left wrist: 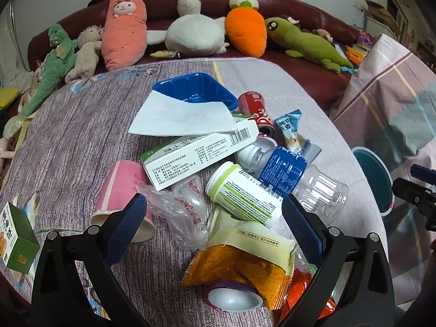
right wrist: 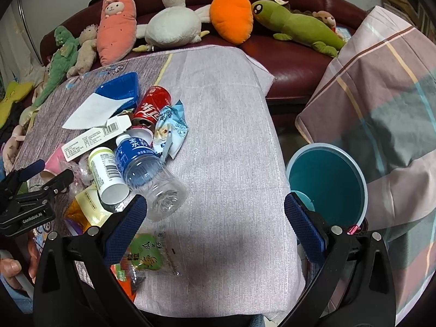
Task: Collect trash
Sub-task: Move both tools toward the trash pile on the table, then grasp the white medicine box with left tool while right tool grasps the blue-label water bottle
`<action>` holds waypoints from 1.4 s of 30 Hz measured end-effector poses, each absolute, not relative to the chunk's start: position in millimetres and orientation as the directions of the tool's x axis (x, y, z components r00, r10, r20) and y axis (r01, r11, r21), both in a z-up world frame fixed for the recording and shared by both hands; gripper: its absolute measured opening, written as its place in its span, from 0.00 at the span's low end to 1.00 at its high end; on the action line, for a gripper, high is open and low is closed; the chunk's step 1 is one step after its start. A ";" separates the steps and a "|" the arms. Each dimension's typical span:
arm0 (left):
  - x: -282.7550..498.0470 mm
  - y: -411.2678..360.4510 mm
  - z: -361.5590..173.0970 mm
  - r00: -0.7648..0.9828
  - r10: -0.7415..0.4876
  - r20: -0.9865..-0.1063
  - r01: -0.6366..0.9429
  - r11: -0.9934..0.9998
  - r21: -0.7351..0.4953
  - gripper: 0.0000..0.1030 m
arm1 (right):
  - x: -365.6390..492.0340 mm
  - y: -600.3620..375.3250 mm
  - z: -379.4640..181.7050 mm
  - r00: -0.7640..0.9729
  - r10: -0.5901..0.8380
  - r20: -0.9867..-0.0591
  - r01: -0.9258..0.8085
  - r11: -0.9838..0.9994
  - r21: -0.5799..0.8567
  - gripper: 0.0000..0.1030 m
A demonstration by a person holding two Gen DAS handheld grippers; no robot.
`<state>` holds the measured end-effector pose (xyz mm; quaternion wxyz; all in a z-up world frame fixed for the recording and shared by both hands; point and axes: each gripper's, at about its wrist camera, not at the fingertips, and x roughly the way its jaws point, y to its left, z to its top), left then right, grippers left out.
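Observation:
Trash lies piled on a cloth-covered table [right wrist: 223,125]. My left gripper [left wrist: 215,218] is open, low over the pile, with a clear plastic bag [left wrist: 179,207], a white green-label bottle [left wrist: 242,190] and a yellow snack packet [left wrist: 245,259] between its fingers. Beyond lie a white carton [left wrist: 196,155], a pink paper cup [left wrist: 122,190], a clear water bottle [left wrist: 294,174], a red can [left wrist: 253,106], a tissue [left wrist: 179,117] and a blue tray [left wrist: 196,90]. My right gripper [right wrist: 216,226] is open and empty over bare cloth, right of the water bottle [right wrist: 147,169]. A teal bin [right wrist: 327,182] stands beside the table.
A dark red sofa [right wrist: 286,54] with several plush toys runs behind the table. A plaid cloth [right wrist: 381,95] drapes something at the right, behind the bin. A green box [left wrist: 16,234] sits at the table's left edge. A hand [right wrist: 11,269] shows at lower left.

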<state>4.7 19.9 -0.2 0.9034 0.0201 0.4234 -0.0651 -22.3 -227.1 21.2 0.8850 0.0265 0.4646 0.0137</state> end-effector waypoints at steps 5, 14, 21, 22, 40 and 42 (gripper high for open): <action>4.9 23.4 0.7 0.630 -0.126 -0.767 0.156 0.987 -0.034 0.96 | -22.2 -222.3 24.9 0.572 0.052 -0.819 -0.013 0.998 0.054 0.94; 6.2 31.5 1.4 0.644 -0.137 -0.752 0.190 0.982 -0.017 0.96 | -15.0 -211.6 21.8 0.537 0.060 -0.842 -0.038 0.998 0.047 0.94; 11.7 47.7 5.9 0.685 -0.114 -0.720 0.228 0.972 0.063 0.96 | 5.6 -196.1 16.0 0.456 0.156 -0.876 -0.126 0.986 0.110 0.94; 15.1 51.5 5.6 0.680 -0.112 -0.725 0.233 0.970 0.070 0.96 | 10.8 -191.5 14.9 0.444 0.172 -0.879 -0.145 0.982 0.119 0.94; 63.4 86.5 -9.9 0.559 -0.139 -0.817 0.340 0.937 0.073 0.92 | 99.8 -118.3 -40.5 0.135 0.202 -0.970 -0.429 0.894 0.127 0.62; 69.7 83.3 -12.8 0.546 -0.130 -0.828 0.362 0.927 0.093 0.90 | 105.3 -112.2 -46.7 0.118 0.189 -0.975 -0.447 0.887 0.118 0.64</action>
